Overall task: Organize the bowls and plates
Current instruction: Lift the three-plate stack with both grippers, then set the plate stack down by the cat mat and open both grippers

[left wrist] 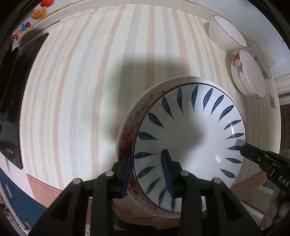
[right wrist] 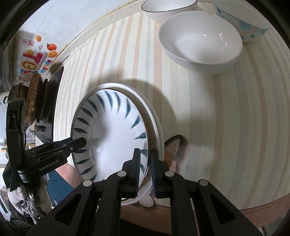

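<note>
A white bowl with blue leaf strokes (left wrist: 190, 130) (right wrist: 110, 130) sits nested in a larger bowl with red flowers (left wrist: 126, 138), whose white rim (right wrist: 154, 116) shows around it. My left gripper (left wrist: 146, 163) points straight down. It is shut on the leaf bowl's rim, one finger outside against the flowered wall and one inside. From the right wrist view the left gripper (right wrist: 79, 143) clamps the rim's left side. My right gripper (right wrist: 145, 167) is shut on the opposite rim, and its black tip (left wrist: 243, 148) shows there.
Several more bowls stand at the far right of the striped tablecloth (left wrist: 81, 90): a dark-rimmed white one (left wrist: 226, 30) (right wrist: 168, 7), a flowered one (left wrist: 248, 72), a plain white one (right wrist: 199, 41) and a blue-patterned one (right wrist: 244, 23). A black stove (left wrist: 10, 90) with a pan (right wrist: 36, 101) lies left.
</note>
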The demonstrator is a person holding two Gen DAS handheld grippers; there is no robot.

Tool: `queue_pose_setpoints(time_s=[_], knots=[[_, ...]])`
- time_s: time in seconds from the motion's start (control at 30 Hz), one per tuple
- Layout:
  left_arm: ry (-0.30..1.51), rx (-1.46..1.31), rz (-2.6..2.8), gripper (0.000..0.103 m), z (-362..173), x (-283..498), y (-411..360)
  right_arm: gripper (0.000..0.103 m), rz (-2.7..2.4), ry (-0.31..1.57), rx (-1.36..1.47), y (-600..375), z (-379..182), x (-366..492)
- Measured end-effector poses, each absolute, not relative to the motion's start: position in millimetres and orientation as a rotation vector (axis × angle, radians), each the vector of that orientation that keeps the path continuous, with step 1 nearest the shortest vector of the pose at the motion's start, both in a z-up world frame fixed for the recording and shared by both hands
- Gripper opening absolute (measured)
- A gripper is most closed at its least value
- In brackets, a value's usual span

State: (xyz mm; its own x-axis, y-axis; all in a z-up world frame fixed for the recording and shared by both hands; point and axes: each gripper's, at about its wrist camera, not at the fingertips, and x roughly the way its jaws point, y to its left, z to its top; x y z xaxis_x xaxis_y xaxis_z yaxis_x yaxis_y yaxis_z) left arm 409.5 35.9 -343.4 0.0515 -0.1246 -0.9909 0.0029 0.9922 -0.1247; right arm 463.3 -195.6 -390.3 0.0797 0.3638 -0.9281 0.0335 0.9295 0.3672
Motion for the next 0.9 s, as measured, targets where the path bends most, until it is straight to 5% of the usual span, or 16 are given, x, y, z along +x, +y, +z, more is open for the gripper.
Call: queue_pose_setpoints(time_s=[0.9], knots=[[1.172, -0.004, -0.222, 0.03, -167.7, 282.2, 38.6, 0.014, 0.173, 1.181, 0.163, -140.7, -207.4, 322.0]])
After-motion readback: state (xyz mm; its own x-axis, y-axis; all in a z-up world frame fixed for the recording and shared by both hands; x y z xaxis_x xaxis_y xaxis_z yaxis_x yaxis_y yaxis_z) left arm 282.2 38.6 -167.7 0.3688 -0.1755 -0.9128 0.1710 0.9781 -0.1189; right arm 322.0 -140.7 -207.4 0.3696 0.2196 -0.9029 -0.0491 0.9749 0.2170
